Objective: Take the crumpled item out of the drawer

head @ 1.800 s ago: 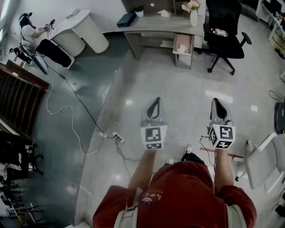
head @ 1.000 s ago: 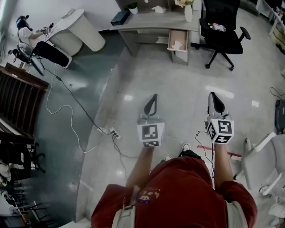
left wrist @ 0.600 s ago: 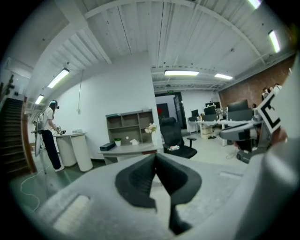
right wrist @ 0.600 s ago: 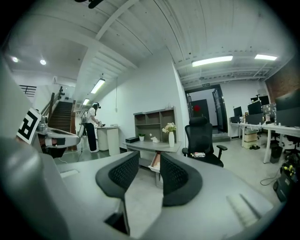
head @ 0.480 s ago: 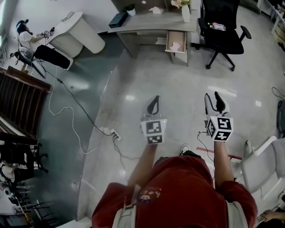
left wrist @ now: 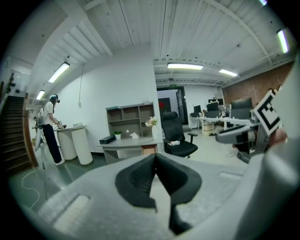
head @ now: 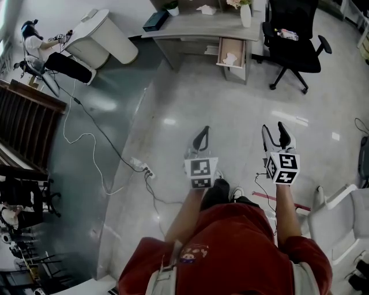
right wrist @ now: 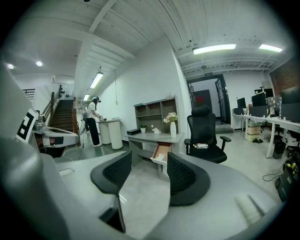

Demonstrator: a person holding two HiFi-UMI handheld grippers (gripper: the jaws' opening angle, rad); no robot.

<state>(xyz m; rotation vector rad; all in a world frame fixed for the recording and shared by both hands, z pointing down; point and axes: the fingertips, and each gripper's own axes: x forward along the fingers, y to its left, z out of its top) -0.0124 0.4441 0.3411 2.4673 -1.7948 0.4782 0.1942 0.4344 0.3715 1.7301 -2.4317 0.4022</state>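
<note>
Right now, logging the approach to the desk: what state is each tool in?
Left grey two-jaw tool: shut, empty.
Right grey two-jaw tool: open, just been opening, nothing between jaws.

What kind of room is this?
Most likely an office: a grey desk with an open drawer, a black swivel chair beside it, and more desks with screens further back.

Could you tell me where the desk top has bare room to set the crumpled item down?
The desk is bare along its front strip, between the dark box and the white vase. Its back edge is crowded by a potted plant and a white wad.
</note>
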